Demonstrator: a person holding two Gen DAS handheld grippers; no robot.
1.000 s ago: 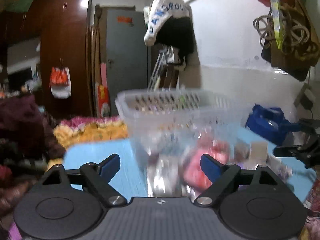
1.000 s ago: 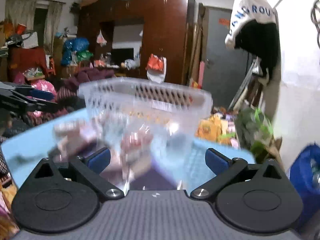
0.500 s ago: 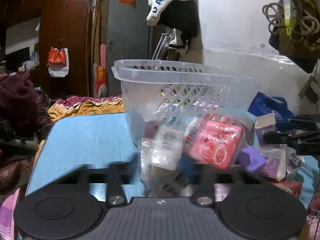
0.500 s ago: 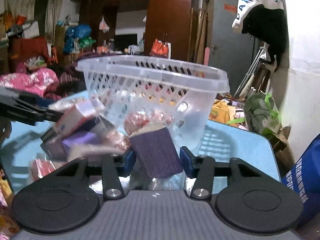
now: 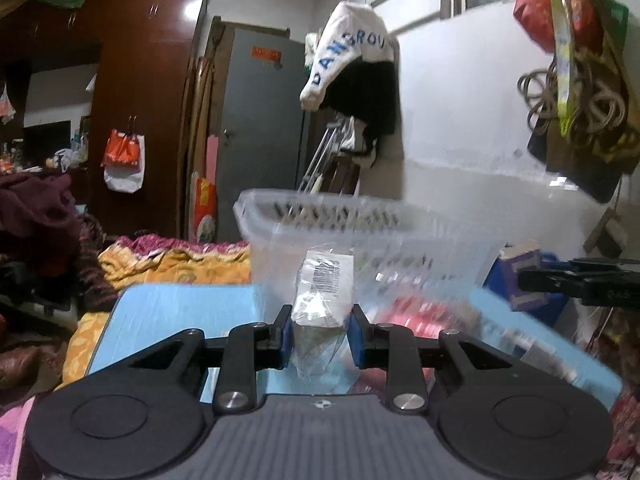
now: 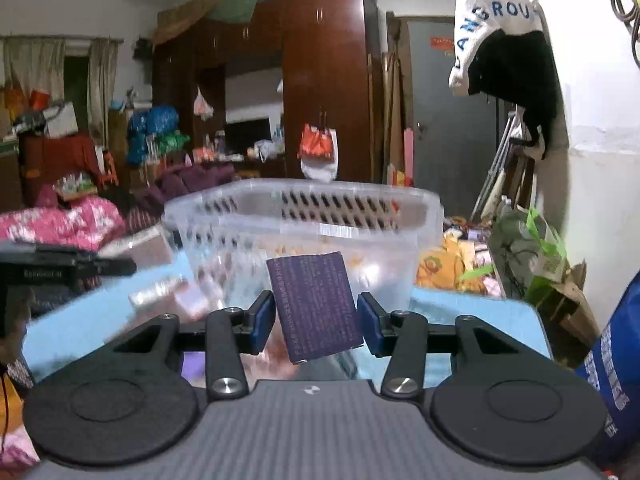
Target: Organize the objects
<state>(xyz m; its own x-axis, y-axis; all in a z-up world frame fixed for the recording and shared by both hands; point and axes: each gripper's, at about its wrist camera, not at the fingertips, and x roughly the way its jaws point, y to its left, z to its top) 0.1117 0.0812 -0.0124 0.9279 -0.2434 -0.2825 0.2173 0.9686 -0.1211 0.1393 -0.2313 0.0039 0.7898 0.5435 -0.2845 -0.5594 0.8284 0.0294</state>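
My left gripper [image 5: 319, 336] is shut on a clear plastic packet [image 5: 323, 292] with a white barcode label, held above the blue table [image 5: 176, 308] in front of the clear plastic basket [image 5: 320, 216]. My right gripper [image 6: 316, 322] is shut on a purple box [image 6: 316, 306], held tilted in front of the same basket [image 6: 304, 216]. The right gripper also shows at the right edge of the left wrist view [image 5: 584, 280], with the purple box [image 5: 524, 276]. The left gripper shows at the left edge of the right wrist view [image 6: 60, 270].
Blurred pink and purple packets lie on the table beside the basket [image 5: 420, 312] [image 6: 172, 296]. A blue bag [image 6: 616, 360] stands at the right. A white wall [image 5: 480, 120] with hanging clothes is behind the basket. Bedding [image 5: 168, 260] lies past the table's far edge.
Both grippers went from open to shut, the left on the clear packet and the right on the purple box. Both have lifted their items up off the pile.
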